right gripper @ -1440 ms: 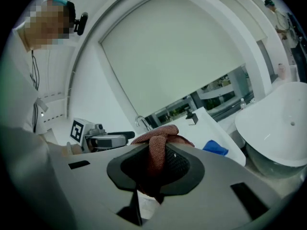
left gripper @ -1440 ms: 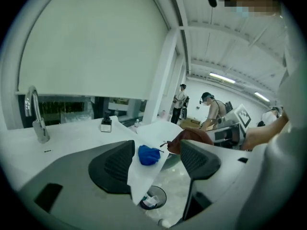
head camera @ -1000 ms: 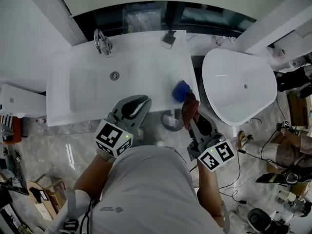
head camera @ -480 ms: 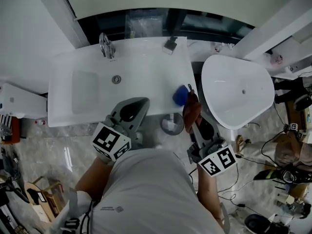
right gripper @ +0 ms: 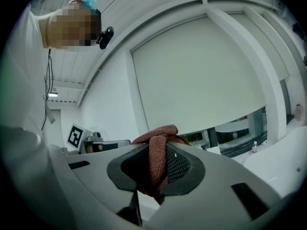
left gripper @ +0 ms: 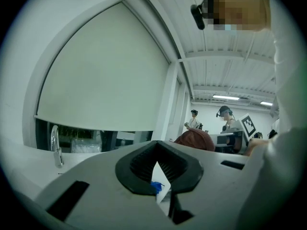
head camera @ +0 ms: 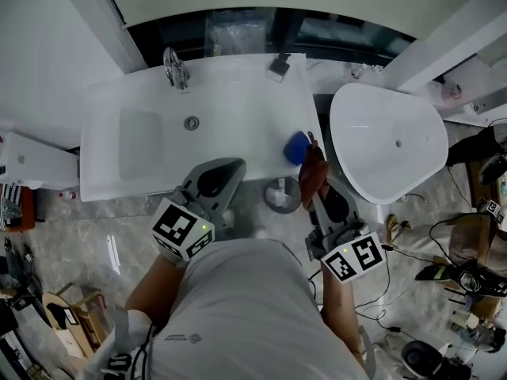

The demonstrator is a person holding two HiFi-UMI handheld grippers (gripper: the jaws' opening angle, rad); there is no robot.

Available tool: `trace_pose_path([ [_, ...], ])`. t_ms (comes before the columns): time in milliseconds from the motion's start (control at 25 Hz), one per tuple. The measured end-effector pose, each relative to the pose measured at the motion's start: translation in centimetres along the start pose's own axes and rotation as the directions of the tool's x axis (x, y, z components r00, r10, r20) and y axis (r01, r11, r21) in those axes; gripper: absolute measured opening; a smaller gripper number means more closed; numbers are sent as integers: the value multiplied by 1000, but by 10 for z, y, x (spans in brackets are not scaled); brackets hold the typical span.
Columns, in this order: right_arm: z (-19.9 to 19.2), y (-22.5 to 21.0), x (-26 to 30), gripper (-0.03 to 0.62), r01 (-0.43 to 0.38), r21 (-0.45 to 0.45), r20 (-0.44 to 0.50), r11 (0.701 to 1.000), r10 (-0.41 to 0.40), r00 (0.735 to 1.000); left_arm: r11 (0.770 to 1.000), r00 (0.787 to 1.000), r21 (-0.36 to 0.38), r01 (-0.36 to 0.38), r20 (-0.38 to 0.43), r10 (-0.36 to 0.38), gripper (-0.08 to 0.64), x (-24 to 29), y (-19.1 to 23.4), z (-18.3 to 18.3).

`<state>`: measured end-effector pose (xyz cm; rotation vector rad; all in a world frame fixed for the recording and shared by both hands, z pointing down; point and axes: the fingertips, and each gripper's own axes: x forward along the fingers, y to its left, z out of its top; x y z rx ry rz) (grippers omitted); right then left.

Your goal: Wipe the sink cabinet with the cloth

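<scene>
The white sink cabinet runs across the head view, with a chrome faucet and a drain. My right gripper is shut on a red-brown cloth at the cabinet's front right corner. The cloth fills the right gripper's jaws in the right gripper view. My left gripper hangs at the cabinet's front edge near the middle. It is shut and holds nothing; in the left gripper view only a thin gap shows between the left gripper's jaws.
A blue rounded object sits on the cabinet top by the cloth. A small round bin stands on the floor below the front edge. A white freestanding tub is close on the right. Cables and clutter lie on the floor at right.
The head view drifts slightly. The right gripper and cloth stay at the cabinet's front right corner beside the blue object. The left gripper has hardly moved.
</scene>
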<state>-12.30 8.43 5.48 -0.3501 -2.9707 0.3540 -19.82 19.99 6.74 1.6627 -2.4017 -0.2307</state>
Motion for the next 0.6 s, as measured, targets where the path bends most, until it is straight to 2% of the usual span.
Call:
trace_pose_path([
  [600, -6, -2, 0, 67, 13, 6, -13, 1000, -13, 1000, 1000, 1000, -7, 23, -4, -23, 11, -2, -2, -2],
])
